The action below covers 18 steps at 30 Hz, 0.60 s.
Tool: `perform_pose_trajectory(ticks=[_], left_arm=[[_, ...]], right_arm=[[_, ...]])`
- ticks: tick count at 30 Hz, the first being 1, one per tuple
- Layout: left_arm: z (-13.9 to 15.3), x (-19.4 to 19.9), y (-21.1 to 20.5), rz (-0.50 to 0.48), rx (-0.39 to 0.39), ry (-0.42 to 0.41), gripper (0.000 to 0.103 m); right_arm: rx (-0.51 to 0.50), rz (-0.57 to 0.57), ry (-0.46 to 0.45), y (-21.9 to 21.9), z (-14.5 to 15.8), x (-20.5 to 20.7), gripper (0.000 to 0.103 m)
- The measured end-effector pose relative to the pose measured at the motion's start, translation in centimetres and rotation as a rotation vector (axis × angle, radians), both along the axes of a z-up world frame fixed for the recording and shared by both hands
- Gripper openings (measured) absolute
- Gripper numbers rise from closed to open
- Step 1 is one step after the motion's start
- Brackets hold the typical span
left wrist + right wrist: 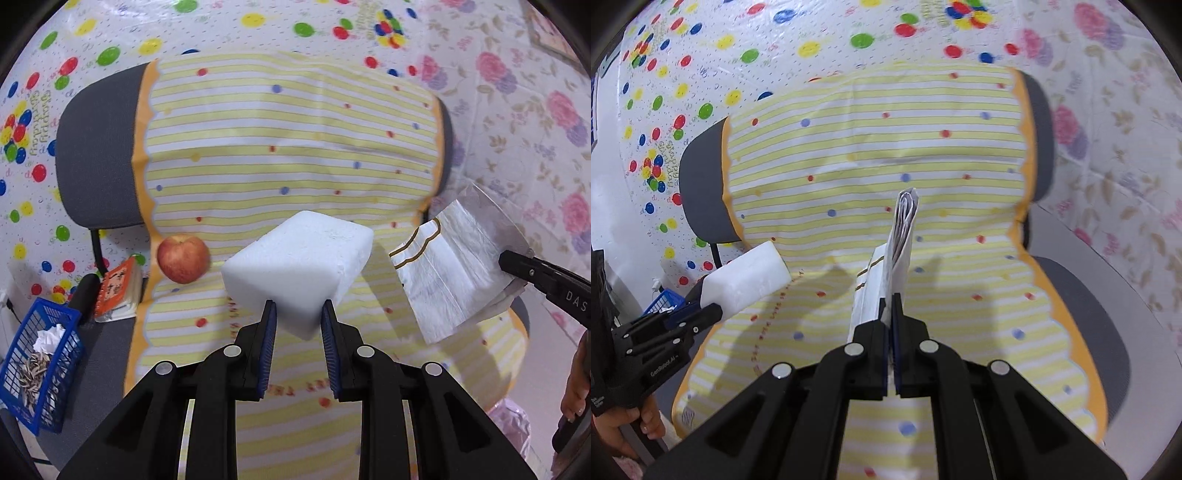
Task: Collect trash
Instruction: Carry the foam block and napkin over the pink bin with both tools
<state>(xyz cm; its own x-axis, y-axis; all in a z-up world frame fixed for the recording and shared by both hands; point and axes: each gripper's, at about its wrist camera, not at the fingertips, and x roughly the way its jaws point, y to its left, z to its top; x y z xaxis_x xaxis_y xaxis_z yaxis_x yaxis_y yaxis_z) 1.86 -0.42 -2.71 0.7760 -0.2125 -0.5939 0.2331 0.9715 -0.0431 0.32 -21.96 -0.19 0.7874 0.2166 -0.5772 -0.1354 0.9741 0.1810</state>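
Two pieces of trash: we see a white foam block (299, 266) and a flat white paper packet (448, 273), each lifted clear of the striped cloth (280, 147) below.
Foam block: we find it clamped by one corner between the blue pads of the left gripper (298, 325), held above the near part of the striped cloth.
Paper packet: we see it pinched edge-on in the right gripper (891, 306), whose jaws are fully closed on it; it stands above the striped cloth, to the right of the foam block.
Apple (183, 258): we see it lying on the left edge of the striped cloth, left of the foam block.
Striped cloth: we note it is draped over a grey chair (99, 158).
Notebook (118, 288): orange-covered, just off the cloth's left edge, below the apple.
Blue basket (40, 369): well left of the striped cloth, lower down, with crumpled paper and scraps inside.
Hand (624, 424): we see it gripping the left gripper's handle.
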Motion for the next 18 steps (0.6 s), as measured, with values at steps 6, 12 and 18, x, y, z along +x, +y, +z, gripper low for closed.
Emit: perform_pose_trajectory(ticks=[6,12,18], left_arm=[[-1.1,-2.8,-3.5,-0.095,-0.011,0.0,0.025],[-1.6,-5.6,-6.0,-0.167,-0.03,-0.017,0.025],[-2.0,-8.6,-8.6,-0.263,-0.054,-0.033,0.025]], right_arm=[[0.006,-0.066,-0.013,-3.4,-0.4,-4.7,0.002],[-0.004,-0.128,-0.018,-5.9,-1.1,-8.3,0.002],[-0.038,-0.202,-0.029,-7.8,-1.3,-12.1,0.002]])
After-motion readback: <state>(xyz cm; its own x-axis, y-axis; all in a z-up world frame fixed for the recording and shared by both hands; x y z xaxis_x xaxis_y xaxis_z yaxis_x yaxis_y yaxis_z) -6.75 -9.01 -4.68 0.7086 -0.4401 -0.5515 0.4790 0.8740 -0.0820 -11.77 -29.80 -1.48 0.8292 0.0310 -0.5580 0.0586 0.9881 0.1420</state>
